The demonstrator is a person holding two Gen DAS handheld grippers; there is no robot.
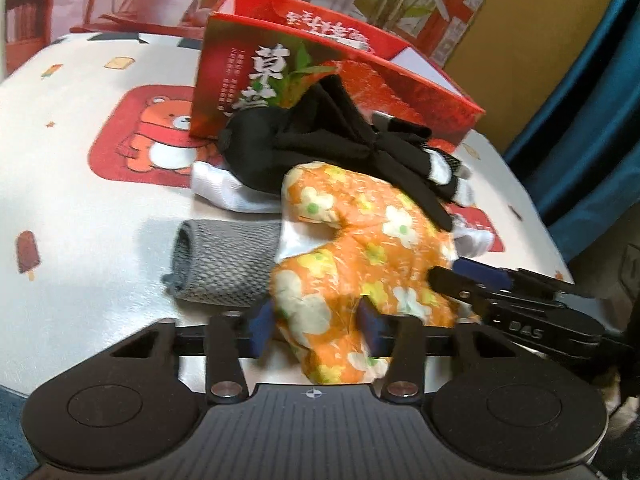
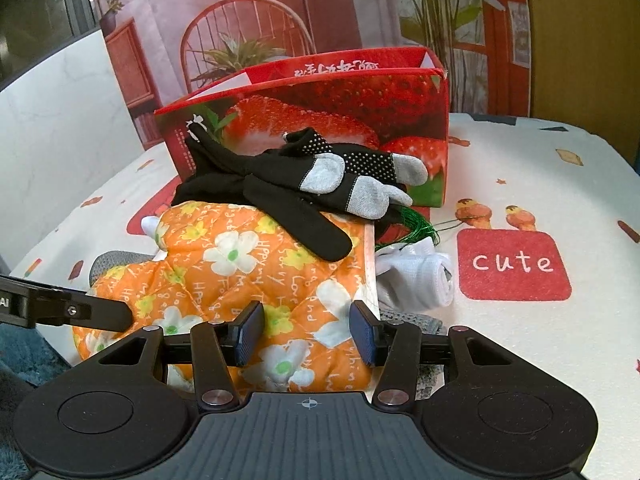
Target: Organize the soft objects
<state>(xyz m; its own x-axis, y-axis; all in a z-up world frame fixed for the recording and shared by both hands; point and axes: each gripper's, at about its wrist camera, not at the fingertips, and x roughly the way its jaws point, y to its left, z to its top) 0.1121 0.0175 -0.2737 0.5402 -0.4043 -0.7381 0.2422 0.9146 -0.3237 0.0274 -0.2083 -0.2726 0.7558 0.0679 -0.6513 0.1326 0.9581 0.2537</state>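
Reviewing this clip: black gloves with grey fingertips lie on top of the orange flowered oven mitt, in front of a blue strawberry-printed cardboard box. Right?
Not quite: the strawberry-printed cardboard box is red, as the right wrist view shows. The black gloves with grey fingertips do lie on the orange flowered oven mitt.

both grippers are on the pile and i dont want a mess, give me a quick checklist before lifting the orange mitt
1. Left gripper around the orange mitt: ok, a lobe sits between its pads, jaws still open.
2. Right gripper around the mitt's other end: ok, also open.
3. Mitt free of load: not ok, the black gloves lie on top.
4. Red box open to receive: ok.
5. Grey sock clear of the mitt: not ok, partly tucked under.
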